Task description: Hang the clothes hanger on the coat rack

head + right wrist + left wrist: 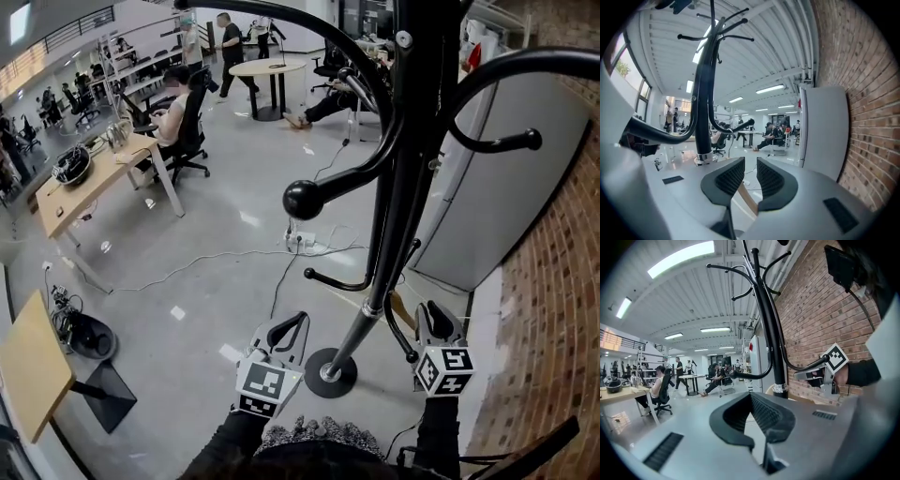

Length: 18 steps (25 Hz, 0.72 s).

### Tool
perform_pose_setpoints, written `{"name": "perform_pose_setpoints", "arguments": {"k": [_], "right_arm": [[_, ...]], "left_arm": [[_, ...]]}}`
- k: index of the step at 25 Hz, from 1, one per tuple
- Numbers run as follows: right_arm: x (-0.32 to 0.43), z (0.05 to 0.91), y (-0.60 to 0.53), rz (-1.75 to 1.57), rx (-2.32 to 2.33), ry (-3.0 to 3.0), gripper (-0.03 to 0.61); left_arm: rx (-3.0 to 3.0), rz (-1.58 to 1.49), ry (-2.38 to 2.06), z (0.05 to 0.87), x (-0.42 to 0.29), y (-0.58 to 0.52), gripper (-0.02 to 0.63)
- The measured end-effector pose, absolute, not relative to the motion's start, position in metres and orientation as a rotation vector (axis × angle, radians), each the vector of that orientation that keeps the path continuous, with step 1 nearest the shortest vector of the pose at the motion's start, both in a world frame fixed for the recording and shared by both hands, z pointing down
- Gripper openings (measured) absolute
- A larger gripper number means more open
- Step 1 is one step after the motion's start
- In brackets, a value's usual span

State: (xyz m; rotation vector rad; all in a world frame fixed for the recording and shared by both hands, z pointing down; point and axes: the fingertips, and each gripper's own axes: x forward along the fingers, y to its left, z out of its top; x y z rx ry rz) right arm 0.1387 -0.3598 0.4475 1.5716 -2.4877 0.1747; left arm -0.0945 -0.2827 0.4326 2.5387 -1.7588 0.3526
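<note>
Marker cubes (265, 386) (443, 368) flanking black coat rack (412, 141)

Coat rack (403, 187): black all over, with a shiny silver ring low on its pole.
Right wall (553, 281): red-brown bricks, pale lines between.
Floor (206, 272): shiny pale grey.
Your left gripper (291, 326): black jaws, cube of black and white squares.
Your right gripper (434, 316): same colours.
Far left desk (84, 192): light brown.

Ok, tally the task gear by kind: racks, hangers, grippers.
Rack: 1
Hanger: 1, only partly seen
Grippers: 2, the left gripper and the right gripper
Total: 4
</note>
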Motion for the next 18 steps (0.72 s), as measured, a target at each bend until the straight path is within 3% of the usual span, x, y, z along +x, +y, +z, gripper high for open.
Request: {"name": "perform_pose_setpoints", "arguments": {"k": [10,18], "right_arm": [[0.174,0.444,-0.296,0.171,1.840,-2.307,0.064],[0.157,0.447,-0.232,0.203,1.859,-2.255,0.063]], "left_arm": [[2.694,0.330,-1.557,0.434,-0.078,-0.264,0.008],[2.795,0.330,-1.357,0.441,-0.058,-0.229,0.008]]}}
